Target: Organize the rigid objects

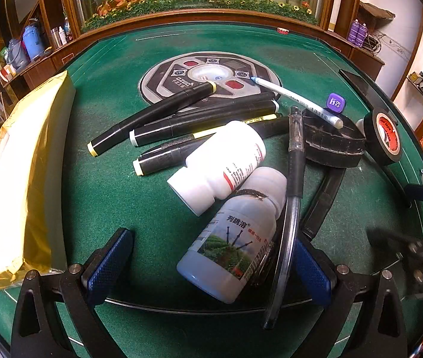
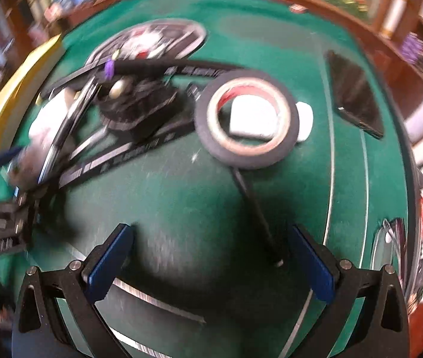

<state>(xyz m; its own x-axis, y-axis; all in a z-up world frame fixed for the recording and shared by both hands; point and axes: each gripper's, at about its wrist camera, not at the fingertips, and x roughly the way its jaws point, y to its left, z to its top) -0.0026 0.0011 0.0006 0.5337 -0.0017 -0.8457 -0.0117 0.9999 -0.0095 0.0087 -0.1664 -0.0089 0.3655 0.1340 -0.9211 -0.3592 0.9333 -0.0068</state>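
Green felt covers the table, and rigid objects crowd its middle. At far left in the left wrist view lies a long gold-wrapped block, apart from the rest. To its right, several black markers lie fanned across one another, their far ends over a round control panel set in the felt. Next comes a white pill bottle on its side, leaning over the cap end of a blue-tinted bottle with a printed label. That bottle lies between the wide-open jaws of the left gripper, which hold nothing. A clear gel pen runs along the bottle's right side and rests against the right blue pad. Beyond it sits a black strap in a coil, with a white pen propped across it and a purple cap just behind. Farthest right stands a roll of black tape, tilted on edge, near a dark phone by the table rim.

The right wrist view is blurred. The right gripper also hangs open and empty above bare felt. A thin black stick lies just inside its right finger, and leads up to the tape roll, which partly covers a white object. The strap lies left of the roll, the phone right.
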